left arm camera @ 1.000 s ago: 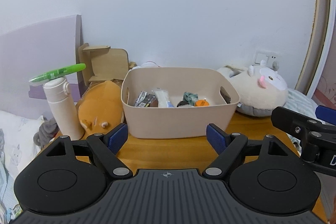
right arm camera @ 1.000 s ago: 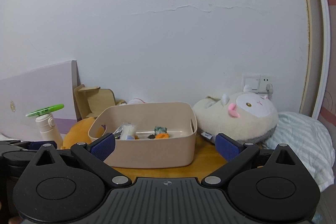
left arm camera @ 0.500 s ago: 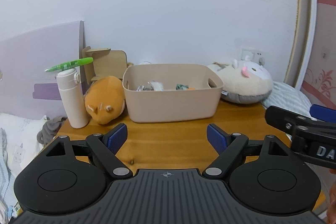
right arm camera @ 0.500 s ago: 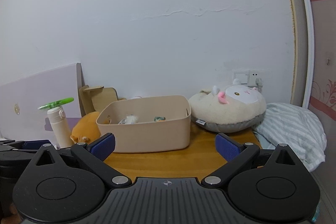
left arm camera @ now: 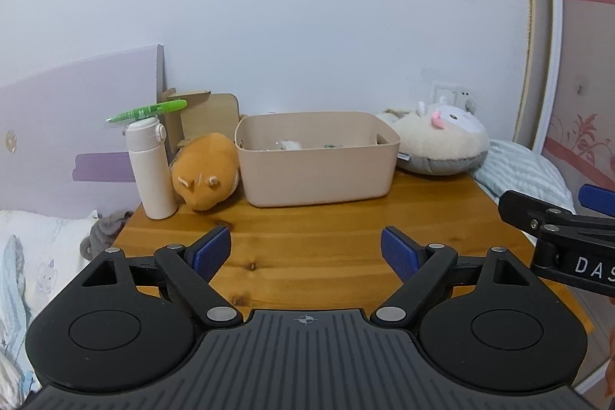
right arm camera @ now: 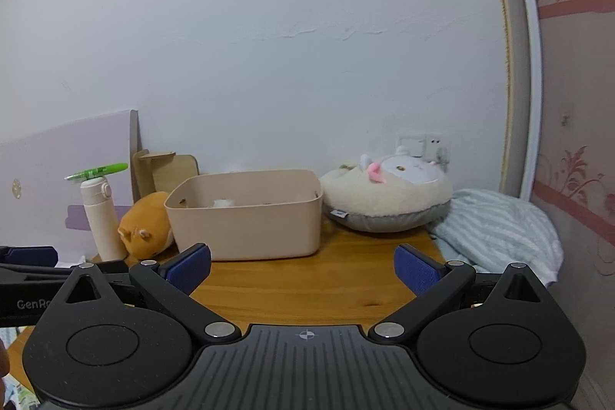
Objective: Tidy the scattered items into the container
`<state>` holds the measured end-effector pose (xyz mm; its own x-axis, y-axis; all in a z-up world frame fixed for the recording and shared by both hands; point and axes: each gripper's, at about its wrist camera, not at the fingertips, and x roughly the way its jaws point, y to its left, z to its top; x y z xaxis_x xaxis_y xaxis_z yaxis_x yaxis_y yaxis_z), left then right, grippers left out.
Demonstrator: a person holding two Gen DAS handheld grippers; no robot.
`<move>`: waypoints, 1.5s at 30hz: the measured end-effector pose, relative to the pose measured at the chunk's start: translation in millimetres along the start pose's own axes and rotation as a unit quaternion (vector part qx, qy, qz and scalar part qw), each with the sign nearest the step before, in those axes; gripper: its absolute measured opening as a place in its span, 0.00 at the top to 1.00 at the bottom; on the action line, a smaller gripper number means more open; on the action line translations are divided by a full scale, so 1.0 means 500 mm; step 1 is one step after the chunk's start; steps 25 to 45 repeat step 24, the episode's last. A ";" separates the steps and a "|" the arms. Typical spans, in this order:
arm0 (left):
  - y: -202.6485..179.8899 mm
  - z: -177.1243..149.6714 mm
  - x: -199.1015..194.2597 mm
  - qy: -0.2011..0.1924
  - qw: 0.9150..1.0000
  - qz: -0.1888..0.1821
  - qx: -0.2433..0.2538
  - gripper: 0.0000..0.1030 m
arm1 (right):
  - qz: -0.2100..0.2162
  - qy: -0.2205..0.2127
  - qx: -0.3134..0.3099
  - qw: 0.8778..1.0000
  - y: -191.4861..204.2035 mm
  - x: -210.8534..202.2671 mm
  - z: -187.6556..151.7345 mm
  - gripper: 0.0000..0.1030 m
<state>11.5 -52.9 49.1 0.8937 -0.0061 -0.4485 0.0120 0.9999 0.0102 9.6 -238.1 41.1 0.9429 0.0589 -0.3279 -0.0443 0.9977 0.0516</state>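
Note:
A beige plastic bin point(left arm camera: 317, 164) stands at the back of the wooden table point(left arm camera: 307, 244); it also shows in the right wrist view point(right arm camera: 246, 218). Small items lie inside it, only their tops showing. My left gripper point(left arm camera: 306, 252) is open and empty, well back from the bin over the table's front. My right gripper point(right arm camera: 303, 268) is open and empty, also back from the bin. The right gripper's finger shows at the right edge of the left wrist view point(left arm camera: 557, 221).
A white bottle point(left arm camera: 150, 171) with a green pen point(left arm camera: 148, 110) across its cap stands left of the bin. An orange plush point(left arm camera: 205, 171) lies against the bin's left side. A cream plush point(left arm camera: 438, 145) and striped bedding point(left arm camera: 519, 171) lie to the right. A wooden stand point(left arm camera: 203, 114) sits behind.
Both grippers have drawn back and away from the bin, so it looks smaller and more bare table shows in front. Both stay open.

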 end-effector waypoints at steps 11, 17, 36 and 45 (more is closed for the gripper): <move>0.002 -0.040 -0.054 -0.002 1.000 -0.004 -0.009 0.15 | -0.001 0.005 -0.015 1.000 0.010 -0.049 -0.039 0.00; 0.015 -0.053 -0.072 -0.002 1.000 -0.001 -0.020 0.15 | 0.004 0.012 -0.016 1.000 0.012 -0.063 -0.055 0.00; 0.025 -0.057 -0.072 0.000 1.000 0.005 -0.025 0.15 | 0.011 0.023 -0.011 1.000 0.014 -0.060 -0.065 0.00; 0.025 -0.057 -0.072 0.000 1.000 0.005 -0.025 0.15 | 0.011 0.023 -0.011 1.000 0.014 -0.060 -0.065 0.00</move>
